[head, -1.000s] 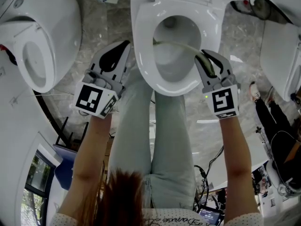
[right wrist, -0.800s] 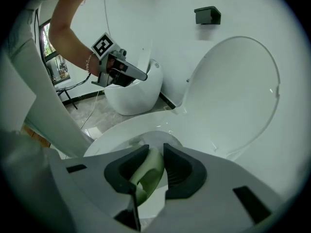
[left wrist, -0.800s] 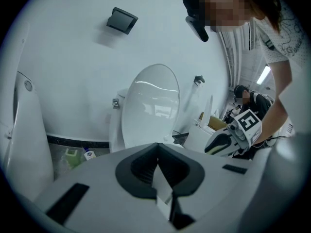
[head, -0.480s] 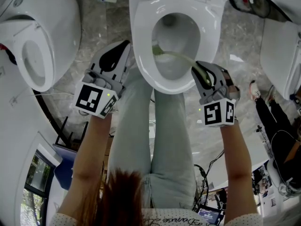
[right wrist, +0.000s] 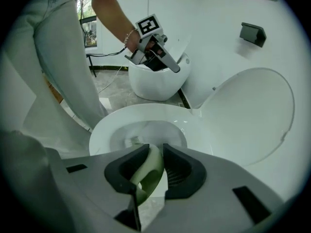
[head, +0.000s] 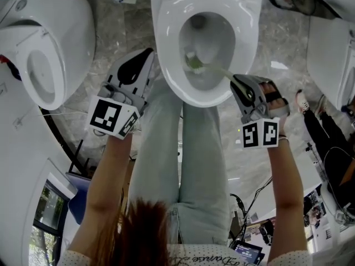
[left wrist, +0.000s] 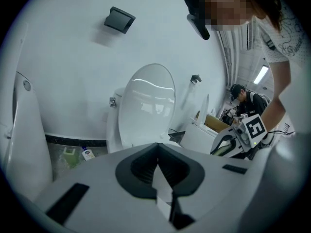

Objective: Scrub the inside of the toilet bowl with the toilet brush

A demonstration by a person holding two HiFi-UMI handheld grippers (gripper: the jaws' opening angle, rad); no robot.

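The right tongs (right wrist: 156, 155) clenched the green handle of the toilet brush (head: 194, 63), whose head lay inside the toilet bowl (head: 164, 49) against its wall. The left tongs (left wrist: 157, 154) hung pressed together and empty, just outside the bowl's rim.

My head view looks steeply down on the toilet bowl (head: 165, 49), fairly near; my left gripper view sits low off the bowl's front rim, facing the raised lid (left wrist: 147, 106); my right gripper view looks closely over that rim into the bowl; the former also catches the right gripper (left wrist: 219, 148), the latter the left gripper (right wrist: 172, 66).
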